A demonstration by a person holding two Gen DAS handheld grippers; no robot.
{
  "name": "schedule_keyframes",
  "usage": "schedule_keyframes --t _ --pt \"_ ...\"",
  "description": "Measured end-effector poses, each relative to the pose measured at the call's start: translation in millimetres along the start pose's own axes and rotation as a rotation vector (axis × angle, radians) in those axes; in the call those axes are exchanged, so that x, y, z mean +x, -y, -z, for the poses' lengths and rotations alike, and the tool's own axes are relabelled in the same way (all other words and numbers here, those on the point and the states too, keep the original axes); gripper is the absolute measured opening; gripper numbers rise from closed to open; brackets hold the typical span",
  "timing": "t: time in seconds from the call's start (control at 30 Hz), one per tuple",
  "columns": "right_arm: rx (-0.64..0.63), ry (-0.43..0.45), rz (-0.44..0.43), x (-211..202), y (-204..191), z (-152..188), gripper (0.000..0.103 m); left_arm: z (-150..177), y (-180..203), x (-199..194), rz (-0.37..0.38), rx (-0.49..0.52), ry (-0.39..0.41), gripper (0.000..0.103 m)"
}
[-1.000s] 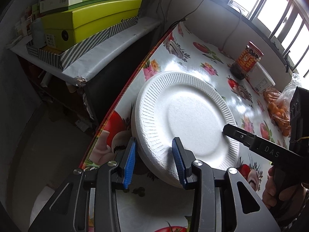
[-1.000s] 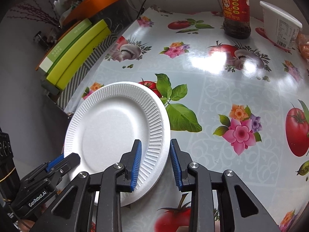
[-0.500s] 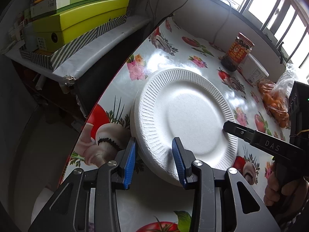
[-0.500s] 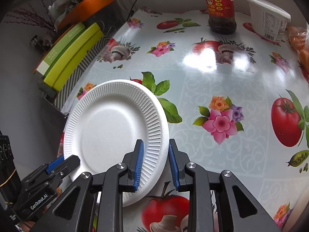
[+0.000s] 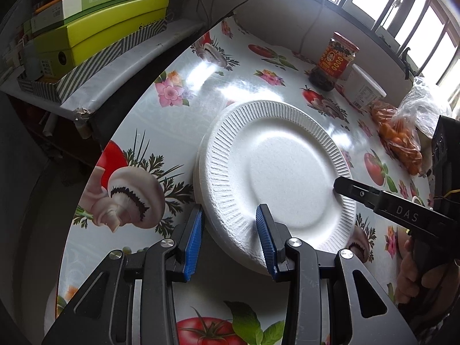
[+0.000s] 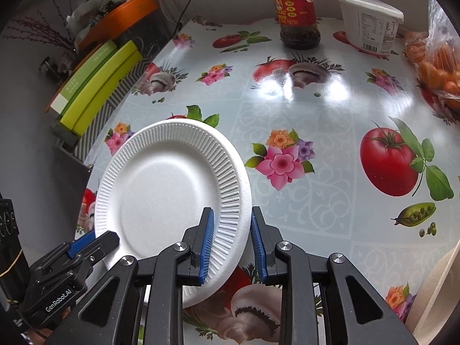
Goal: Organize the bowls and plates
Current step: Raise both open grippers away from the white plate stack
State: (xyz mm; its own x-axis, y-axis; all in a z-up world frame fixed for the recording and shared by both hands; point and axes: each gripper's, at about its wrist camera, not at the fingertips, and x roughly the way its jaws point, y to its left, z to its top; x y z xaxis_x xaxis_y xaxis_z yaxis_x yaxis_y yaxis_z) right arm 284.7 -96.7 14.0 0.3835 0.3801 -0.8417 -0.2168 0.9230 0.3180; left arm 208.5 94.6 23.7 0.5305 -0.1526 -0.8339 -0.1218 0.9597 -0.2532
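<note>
You are gripping the white foam plate (image 5: pixel 276 178) from two sides at once. Your left tool (image 5: pixel 230 238) is clamping the plate's rim at the 6 o'clock edge in the left wrist view, one blue pad under the rim and one on the top face, jaws set narrow. Your right tool (image 6: pixel 231 247) is pinching the rim at about 5 o'clock in the right wrist view, jaws narrower again, one pad on the ribbed border and one outside the edge. The plate (image 6: pixel 172 204) is sitting near the desk's (image 6: pixel 316 172) left edge, over the printed oilcloth. At 12 o'clock, well apart from it, a chili sauce jar (image 6: pixel 296 11) is standing just beside a white tub (image 6: pixel 371 23). A bag of oranges (image 6: pixel 437 66) is lying at 2 o'clock.
</note>
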Motion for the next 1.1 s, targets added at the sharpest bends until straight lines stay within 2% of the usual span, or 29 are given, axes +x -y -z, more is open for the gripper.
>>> schedule_keyframes --t 0.8,0.87,0.93,1.1 --pt "0.025 0.012 0.028 -14.0 19.1 9.2 0.026 7.1 22.5 2.0 0.017 0.039 -0.014 0.038" --pt "0.026 0.012 0.033 -13.6 19.3 9.9 0.029 7.1 22.0 1.0 0.009 0.042 -0.012 0.038" --pt "0.035 0.012 0.032 -13.9 20.2 9.8 0.042 7.0 22.0 -1.3 -0.002 0.046 -0.008 0.038" --pt "0.048 0.032 0.026 -20.1 21.8 10.6 0.044 6.5 22.1 -9.6 -0.028 0.055 0.014 0.038"
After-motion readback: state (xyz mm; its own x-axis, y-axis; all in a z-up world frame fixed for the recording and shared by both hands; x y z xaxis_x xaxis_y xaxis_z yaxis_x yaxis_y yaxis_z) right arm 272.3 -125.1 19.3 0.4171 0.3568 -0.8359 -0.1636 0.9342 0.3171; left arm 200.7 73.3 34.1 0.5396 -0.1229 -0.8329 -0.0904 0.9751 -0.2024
